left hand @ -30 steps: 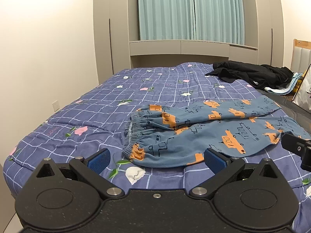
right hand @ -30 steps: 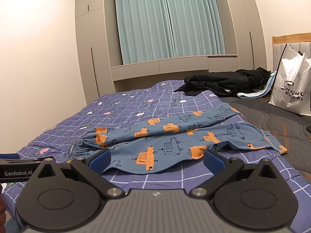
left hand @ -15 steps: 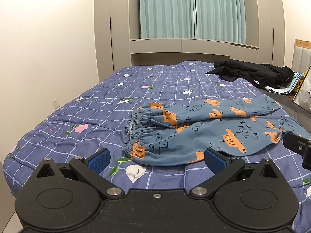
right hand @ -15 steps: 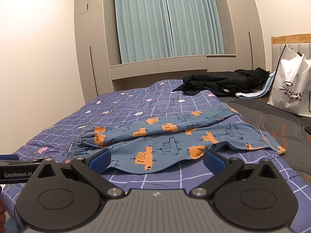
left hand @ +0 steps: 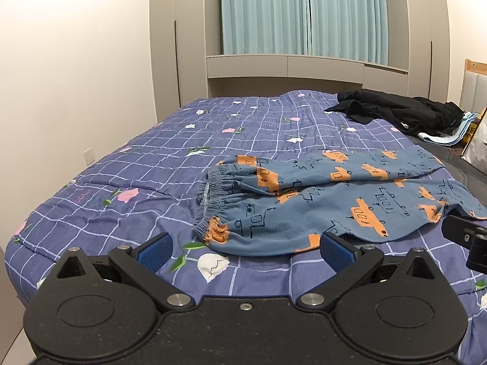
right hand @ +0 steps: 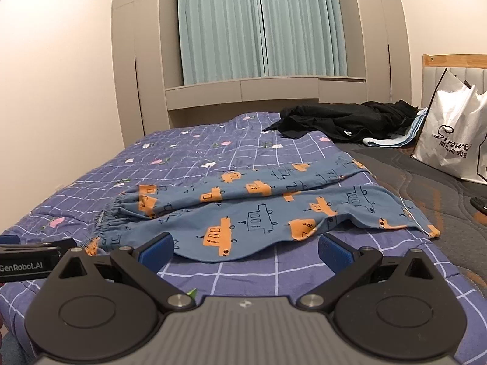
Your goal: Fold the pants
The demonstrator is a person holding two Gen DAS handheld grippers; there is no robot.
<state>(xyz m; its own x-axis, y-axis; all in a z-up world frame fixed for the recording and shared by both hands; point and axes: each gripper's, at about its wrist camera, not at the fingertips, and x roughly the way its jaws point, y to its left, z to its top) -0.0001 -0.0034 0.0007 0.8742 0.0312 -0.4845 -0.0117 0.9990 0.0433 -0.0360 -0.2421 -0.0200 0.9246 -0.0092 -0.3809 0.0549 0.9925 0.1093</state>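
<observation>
Blue pants [left hand: 319,200] with orange car prints lie spread on the purple checked bedspread [left hand: 152,164], elastic waistband at the left and legs stretching to the right. My left gripper [left hand: 245,248] is open just short of the waistband's near edge, holding nothing. In the right wrist view the same pants [right hand: 258,210] lie ahead, and my right gripper [right hand: 245,248] is open over the bedspread [right hand: 258,270] just in front of the near leg's edge. The right gripper's body shows at the right edge of the left view.
A heap of black clothes [right hand: 344,120] lies at the far right of the bed on light blue fabric. A white shopping bag [right hand: 453,143] stands on the grey mattress at right. Wardrobes and teal curtains [right hand: 261,24] line the far wall.
Both cameras have crept slightly forward and lower towards the pants. The pants have not moved and both grippers stay open.
</observation>
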